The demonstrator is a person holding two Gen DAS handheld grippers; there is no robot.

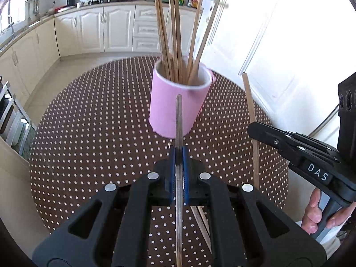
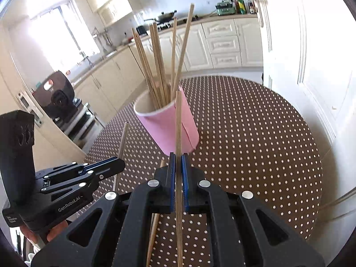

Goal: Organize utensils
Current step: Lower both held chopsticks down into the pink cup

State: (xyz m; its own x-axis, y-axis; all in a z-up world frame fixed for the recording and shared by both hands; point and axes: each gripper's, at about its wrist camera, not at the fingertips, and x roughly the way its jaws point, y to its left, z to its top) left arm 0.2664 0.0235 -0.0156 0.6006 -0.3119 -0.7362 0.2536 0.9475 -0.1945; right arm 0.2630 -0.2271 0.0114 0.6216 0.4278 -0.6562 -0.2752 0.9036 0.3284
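Observation:
A pink cup (image 1: pixel 175 102) stands on the dotted table and holds several wooden chopsticks (image 1: pixel 175 35); it also shows in the right wrist view (image 2: pixel 169 124). My left gripper (image 1: pixel 178 151) is shut on one chopstick (image 1: pixel 179 120) that points up toward the cup, just short of it. My right gripper (image 2: pixel 177 158) is shut on another chopstick (image 2: pixel 178 122) in front of the cup. The right gripper (image 1: pixel 253 131) appears at the right of the left wrist view with its chopstick (image 1: pixel 250 111). The left gripper (image 2: pixel 120 163) shows at the left of the right wrist view.
The round table (image 1: pixel 100 133) has a brown cloth with white dots. Loose chopsticks (image 1: pixel 201 224) lie on it under the grippers, also seen in the right wrist view (image 2: pixel 154 229). A white door (image 2: pixel 311 66) stands close on the right. Kitchen cabinets (image 1: pixel 100 29) run behind.

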